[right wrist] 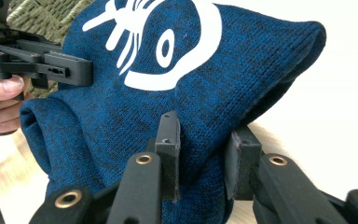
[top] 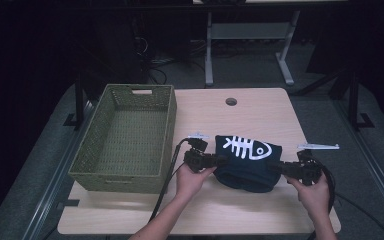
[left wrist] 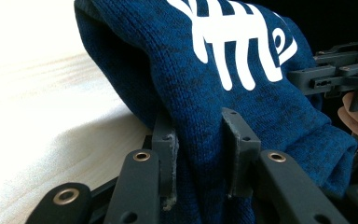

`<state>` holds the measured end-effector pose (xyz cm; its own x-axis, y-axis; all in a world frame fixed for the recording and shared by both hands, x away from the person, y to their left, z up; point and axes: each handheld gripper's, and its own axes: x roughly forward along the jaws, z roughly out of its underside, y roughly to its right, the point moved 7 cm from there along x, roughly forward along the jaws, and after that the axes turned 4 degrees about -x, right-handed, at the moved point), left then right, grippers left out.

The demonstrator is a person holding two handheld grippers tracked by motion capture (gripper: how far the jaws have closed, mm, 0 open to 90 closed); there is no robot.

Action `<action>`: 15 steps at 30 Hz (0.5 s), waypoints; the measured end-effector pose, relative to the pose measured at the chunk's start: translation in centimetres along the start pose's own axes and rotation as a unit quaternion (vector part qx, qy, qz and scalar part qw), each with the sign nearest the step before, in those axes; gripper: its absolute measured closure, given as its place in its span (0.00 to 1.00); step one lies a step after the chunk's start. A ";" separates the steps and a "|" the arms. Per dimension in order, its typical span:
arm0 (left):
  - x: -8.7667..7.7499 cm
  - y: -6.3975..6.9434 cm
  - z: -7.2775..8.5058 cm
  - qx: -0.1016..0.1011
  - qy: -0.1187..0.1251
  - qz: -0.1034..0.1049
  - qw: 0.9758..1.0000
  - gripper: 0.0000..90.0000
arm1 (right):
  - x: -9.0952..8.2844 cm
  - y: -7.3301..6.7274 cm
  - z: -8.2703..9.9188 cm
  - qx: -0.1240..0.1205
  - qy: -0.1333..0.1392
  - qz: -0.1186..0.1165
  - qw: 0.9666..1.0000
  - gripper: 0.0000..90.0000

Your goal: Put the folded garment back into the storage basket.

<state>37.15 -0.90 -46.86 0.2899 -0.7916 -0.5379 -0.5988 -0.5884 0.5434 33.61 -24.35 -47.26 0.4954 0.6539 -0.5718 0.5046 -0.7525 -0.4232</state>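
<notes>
A folded dark blue knitted garment (top: pixel 247 162) with a white fish-skeleton print lies at the middle of the table, its near part lifted. My left gripper (top: pixel 220 161) is shut on its left edge; in the left gripper view the blue knit (left wrist: pixel 205 107) is pinched between both pads (left wrist: pixel 168 149). My right gripper (top: pixel 276 168) is shut on the right edge, and the right gripper view shows the fabric (right wrist: pixel 200 88) bunched between its pads (right wrist: pixel 170 140). Each gripper appears in the other's view, held by a hand.
A green woven basket (top: pixel 97 132) stands on the left side of the light wooden table (top: pixel 260 110). A round cable hole (top: pixel 231 101) sits near the far edge. Black cables (top: pixel 167 175) trail from both grippers toward the near edge.
</notes>
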 end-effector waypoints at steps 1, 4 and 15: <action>-0.2 0.1 -0.1 0.002 0.001 -0.001 1.000 0.78 | -0.2 -0.1 -0.1 0.001 -0.001 -0.001 1.000 0.78; -0.6 0.5 -0.5 0.009 0.004 0.000 1.000 0.78 | -0.5 -0.4 -0.4 0.001 0.001 -0.004 1.000 0.78; -1.9 1.7 -1.8 0.023 0.012 0.000 1.000 0.77 | -1.7 -1.4 -1.8 -0.011 0.007 -0.001 1.000 0.78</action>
<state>36.90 -0.69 -43.76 0.3072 -0.7960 -0.5216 -0.6318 -0.5805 0.5137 33.28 -24.27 -44.40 0.5040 0.6559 -0.5620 0.5202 -0.7499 -0.4087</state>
